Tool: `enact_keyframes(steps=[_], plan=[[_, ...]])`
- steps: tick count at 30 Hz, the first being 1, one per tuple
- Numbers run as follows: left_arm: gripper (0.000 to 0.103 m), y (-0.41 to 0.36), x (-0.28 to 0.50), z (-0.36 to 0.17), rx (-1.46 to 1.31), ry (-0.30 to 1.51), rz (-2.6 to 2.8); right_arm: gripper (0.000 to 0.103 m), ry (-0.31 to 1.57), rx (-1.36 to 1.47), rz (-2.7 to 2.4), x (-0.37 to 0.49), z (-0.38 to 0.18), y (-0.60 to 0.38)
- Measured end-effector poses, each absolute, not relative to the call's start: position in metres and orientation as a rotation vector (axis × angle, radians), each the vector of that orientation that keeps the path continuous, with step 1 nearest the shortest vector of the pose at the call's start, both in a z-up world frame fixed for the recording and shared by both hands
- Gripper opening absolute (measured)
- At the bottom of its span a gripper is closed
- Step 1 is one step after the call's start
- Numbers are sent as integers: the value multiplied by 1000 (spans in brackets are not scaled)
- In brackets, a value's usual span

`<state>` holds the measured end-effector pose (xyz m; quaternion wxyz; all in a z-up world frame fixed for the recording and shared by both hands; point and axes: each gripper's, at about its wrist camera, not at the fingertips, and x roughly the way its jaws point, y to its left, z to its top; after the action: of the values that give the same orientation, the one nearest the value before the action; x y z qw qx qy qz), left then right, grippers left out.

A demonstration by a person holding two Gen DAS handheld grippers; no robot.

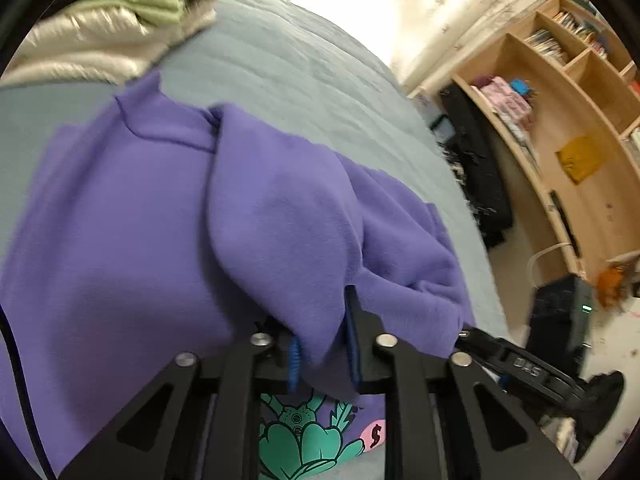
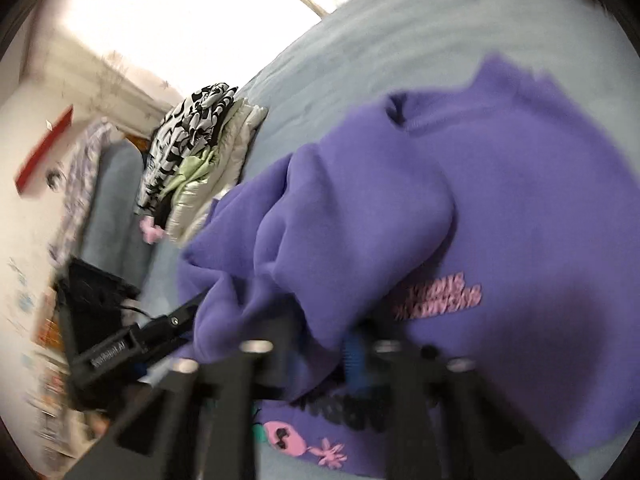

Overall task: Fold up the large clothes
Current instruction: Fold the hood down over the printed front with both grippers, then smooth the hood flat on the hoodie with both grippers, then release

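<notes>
A purple sweatshirt with a green and pink print lies on the grey-blue bed. My left gripper is shut on a fold of the sweatshirt's purple fabric, lifted above the garment. My right gripper is shut on another fold of the sweatshirt; this view is blurred. Each gripper shows at the edge of the other's view: the right one in the left wrist view, the left one in the right wrist view.
A pile of clothes, cream, green and black-and-white, lies at the head of the bed and also shows in the right wrist view. A wooden bookshelf and black bags stand beside the bed.
</notes>
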<state>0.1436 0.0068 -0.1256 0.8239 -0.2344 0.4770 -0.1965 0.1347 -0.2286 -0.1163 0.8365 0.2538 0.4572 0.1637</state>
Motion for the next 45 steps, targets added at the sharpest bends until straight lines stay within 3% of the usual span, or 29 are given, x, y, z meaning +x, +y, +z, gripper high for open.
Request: enact_keyframes(steps=[5, 9, 15, 17, 20, 21, 23, 26, 29, 32, 43, 45], plan=[[10, 5, 129, -118, -417, 1078, -270, 12, 941, 513, 279, 117, -100, -233], [13, 2, 120, -163, -352, 1182, -189, 12, 1081, 443, 218, 112, -146, -222], [16, -2, 118, -159, -337, 1143, -217, 17, 1055, 492, 221, 100, -151, -228], [25, 5, 109, -153, -321, 1130, -226, 25, 1065, 475, 217, 95, -146, -232], [52, 9, 98, -139, -280, 1101, -188, 31, 1063, 396, 193, 87, -127, -231], [57, 12, 91, -132, -260, 1073, -160, 31, 1037, 369, 187, 81, -117, -233], [57, 16, 82, -118, -221, 1021, -135, 31, 985, 325, 170, 73, -103, -231], [54, 15, 72, -98, -137, 934, -81, 31, 887, 254, 180, 64, -81, -229], [27, 9, 78, -85, -149, 901, -106, 31, 825, 203, 230, 73, -68, -213], [17, 5, 96, -82, -178, 902, -129, 31, 796, 172, 268, 93, -65, -190], [12, -32, 179, -126, -193, 934, -131, 30, 899, 128, 244, 184, -120, -159], [12, -34, 183, -139, -149, 930, -98, 9, 912, 121, 215, 189, -133, -173]])
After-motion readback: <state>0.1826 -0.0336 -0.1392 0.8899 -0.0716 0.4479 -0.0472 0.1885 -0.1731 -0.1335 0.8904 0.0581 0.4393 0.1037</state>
